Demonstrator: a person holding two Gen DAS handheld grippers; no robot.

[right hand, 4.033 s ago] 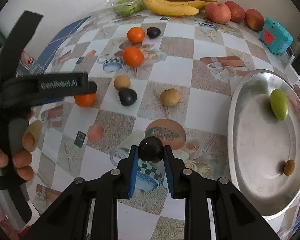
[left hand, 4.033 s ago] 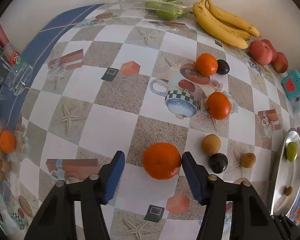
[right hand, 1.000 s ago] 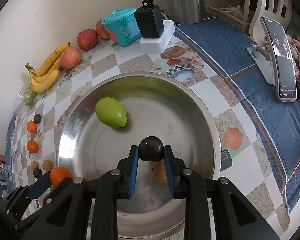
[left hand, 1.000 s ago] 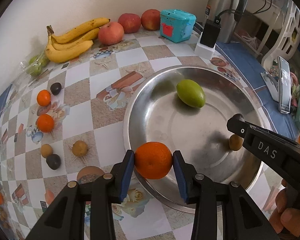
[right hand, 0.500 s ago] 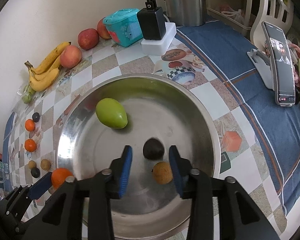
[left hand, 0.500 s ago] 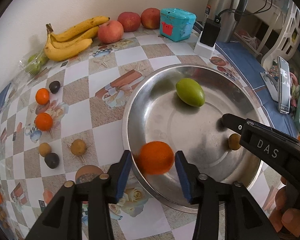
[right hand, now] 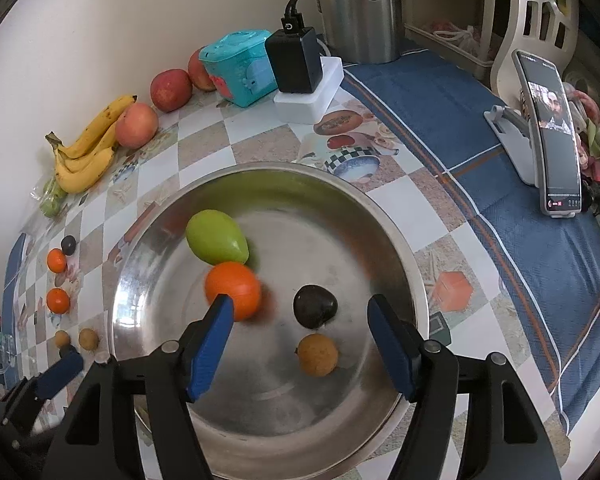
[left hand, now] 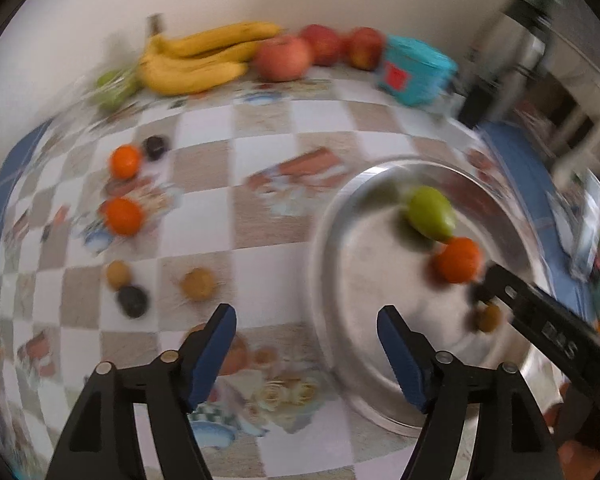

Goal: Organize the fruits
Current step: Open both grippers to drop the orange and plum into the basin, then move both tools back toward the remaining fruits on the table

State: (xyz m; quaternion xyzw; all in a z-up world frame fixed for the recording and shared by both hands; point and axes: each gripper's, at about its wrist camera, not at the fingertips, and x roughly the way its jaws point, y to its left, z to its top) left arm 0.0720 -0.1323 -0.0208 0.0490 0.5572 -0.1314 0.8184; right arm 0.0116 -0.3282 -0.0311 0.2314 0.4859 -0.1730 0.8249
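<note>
Through the left wrist camera, which is badly smeared, my left tongs point(left hand: 306, 330) stand spread wide with nothing between the blue pads. Ahead and to the right of them sits the steel bowl point(left hand: 332, 216), holding the green fruit point(left hand: 430, 213) and, touching its near side, the orange point(left hand: 458, 260). Past the orange a dark fruit point(left hand: 478, 292) and a brown fruit point(left hand: 488, 318) show beside the arm of my right tongs point(left hand: 548, 326), which reaches in from the right. To the left of my left tongs, on the checkered worktop point(left hand: 260, 152), lie two small oranges point(left hand: 123, 214), two brown fruits point(left hand: 198, 283) and two dark fruits point(left hand: 132, 301). Far ahead against the wall are the bananas point(left hand: 196, 62), the apples point(left hand: 284, 58) and a teal box point(left hand: 414, 70).

Through the right wrist camera my right tongs point(right hand: 300, 322) are also wide apart and grip nothing. The steel bowl point(right hand: 396, 240) lies straight ahead of them. The dark fruit point(right hand: 314, 306) and the brown fruit point(right hand: 317, 354) rest on its floor between the pads, just apart from each other. The orange point(right hand: 234, 290) sits right behind the left pad, blurred, against the green fruit point(right hand: 216, 237) beyond it. My left tongs point(right hand: 58, 368) show at the lower left, outside the bowl's rim. To the right a phone point(right hand: 550, 132) stands on a holder on the blue cloth point(right hand: 500, 200).
</note>
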